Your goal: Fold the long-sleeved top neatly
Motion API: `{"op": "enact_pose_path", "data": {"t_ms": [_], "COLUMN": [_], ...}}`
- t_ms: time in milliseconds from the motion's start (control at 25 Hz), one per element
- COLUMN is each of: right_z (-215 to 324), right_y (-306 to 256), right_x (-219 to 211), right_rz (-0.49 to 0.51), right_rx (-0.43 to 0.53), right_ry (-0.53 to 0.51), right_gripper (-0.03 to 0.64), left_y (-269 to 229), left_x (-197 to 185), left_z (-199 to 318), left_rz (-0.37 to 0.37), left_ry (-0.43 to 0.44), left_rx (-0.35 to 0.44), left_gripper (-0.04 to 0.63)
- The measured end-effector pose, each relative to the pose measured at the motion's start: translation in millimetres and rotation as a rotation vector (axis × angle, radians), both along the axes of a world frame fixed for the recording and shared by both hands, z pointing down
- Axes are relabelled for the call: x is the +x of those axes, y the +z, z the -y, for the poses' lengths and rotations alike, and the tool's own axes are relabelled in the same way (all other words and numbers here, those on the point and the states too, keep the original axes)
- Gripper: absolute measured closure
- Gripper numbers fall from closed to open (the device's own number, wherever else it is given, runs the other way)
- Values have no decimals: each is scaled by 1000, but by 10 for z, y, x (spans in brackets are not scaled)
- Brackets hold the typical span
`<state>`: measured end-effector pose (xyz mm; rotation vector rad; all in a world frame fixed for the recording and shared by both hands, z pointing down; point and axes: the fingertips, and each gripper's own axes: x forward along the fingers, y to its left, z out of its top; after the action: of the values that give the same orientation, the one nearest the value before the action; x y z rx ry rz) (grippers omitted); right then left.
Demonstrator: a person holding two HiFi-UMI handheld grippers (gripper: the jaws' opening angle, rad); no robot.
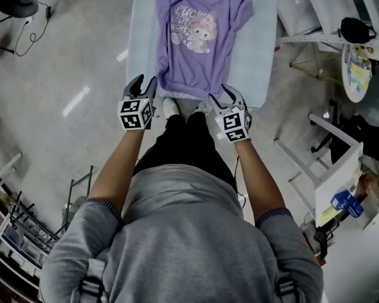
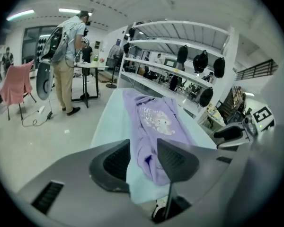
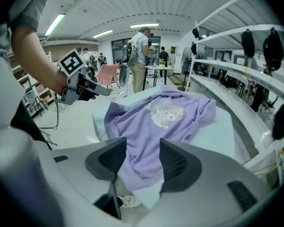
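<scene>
The left gripper [image 2: 143, 149] is held released at the top's [image 1: 196, 49] near hem, whose purple edge is seen between the parted jaws but not pressed. The right gripper [image 3: 143, 148] (likewise unclenched) is held at the hem's other corner. Ahead of both, the top is spread print-up on the tabletop [image 1: 142, 36].

One purple long-sleeved top [image 1: 199, 36] lies on one pale blue table [image 1: 142, 43], just ahead of two grippers: the left gripper [image 1: 146, 84] and the right gripper [image 1: 226, 93]. They carry two marker cubes [image 1: 136, 113]. One standing person [image 2: 68, 65] is far beyond the left gripper.
</scene>
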<state>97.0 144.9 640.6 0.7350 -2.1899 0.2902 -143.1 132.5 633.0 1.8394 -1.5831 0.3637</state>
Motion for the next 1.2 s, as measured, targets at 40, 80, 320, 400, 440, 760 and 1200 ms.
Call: {"op": "enact_pose_path", "data": {"t_ms": [40, 80, 320, 400, 440, 760, 1200], "right_z": [72, 151, 636, 780, 839, 1025, 878], "right_y": [-78, -150, -323, -271, -234, 311, 866], "right_x": [9, 20, 124, 157, 179, 359, 320], "right_rz": [16, 32, 139, 157, 159, 146, 82], "right_rx": [3, 4, -45, -63, -72, -190, -293], "right_ry": [25, 54, 289, 346, 370, 533, 566], "right_gripper": [380, 377, 351, 348, 345, 344, 365], "left_y": [-70, -127, -143, -72, -31, 435, 892], "left_x": [20, 54, 225, 225, 229, 240, 245], "left_z": [67, 137, 548, 693, 758, 1008, 848], "left_rz": [20, 32, 44, 53, 57, 45, 104], "left_ry": [30, 59, 168, 170, 170, 168, 182], "left_rx": [2, -3, -102, -127, -137, -229, -342], "left_gripper": [394, 388, 301, 296, 296, 296, 460]}}
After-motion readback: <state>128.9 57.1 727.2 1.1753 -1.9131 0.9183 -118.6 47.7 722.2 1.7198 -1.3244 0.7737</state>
